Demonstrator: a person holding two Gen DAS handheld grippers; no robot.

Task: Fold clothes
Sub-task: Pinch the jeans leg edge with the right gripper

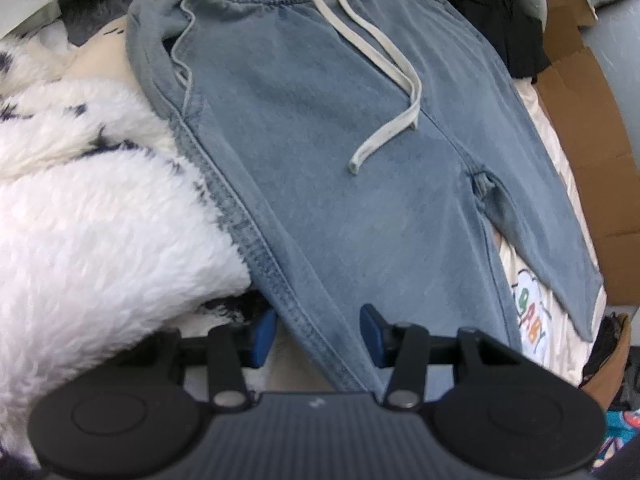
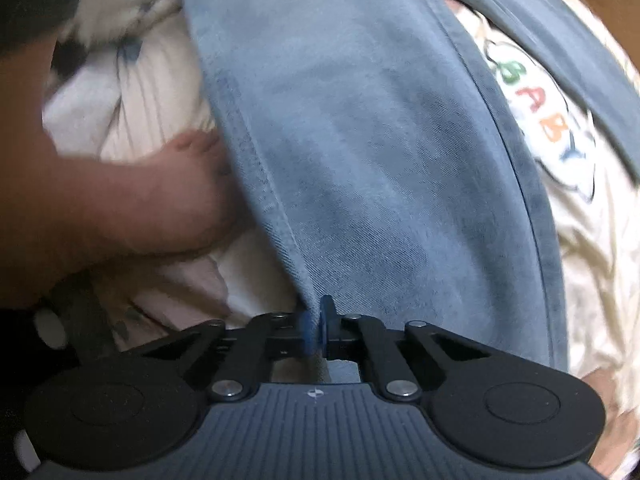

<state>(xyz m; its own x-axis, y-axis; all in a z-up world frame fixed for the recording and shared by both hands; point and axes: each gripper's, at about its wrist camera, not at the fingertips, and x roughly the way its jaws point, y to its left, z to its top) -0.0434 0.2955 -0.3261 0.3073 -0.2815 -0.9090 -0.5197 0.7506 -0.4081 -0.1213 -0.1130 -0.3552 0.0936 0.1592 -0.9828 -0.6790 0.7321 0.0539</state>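
The pants [image 1: 320,152] lay spread flat, waistband away from the person, drawstring [image 1: 376,76] trailing over the front, on a cream cloth printed "BABY" [image 2: 536,108]. A fluffy white garment [image 1: 88,216] crowded their left side.

The right tool [image 2: 316,330] was clenched on the pants' near edge, its 2 blue pads pinched together over the fabric. The left tool [image 1: 318,334] stood released, jaws apart and straddling the stitched side seam [image 1: 256,240] without biting. A bare hand [image 2: 160,208] rested beside the seam.

The step looked like taking hold of the near end for a fold. To do it well, the left tool would want to close squarely on the seam, level with the right, so both ends lifted together. The drawstring could snag or bunch inside a fold, and the fluffy garment might drag along.
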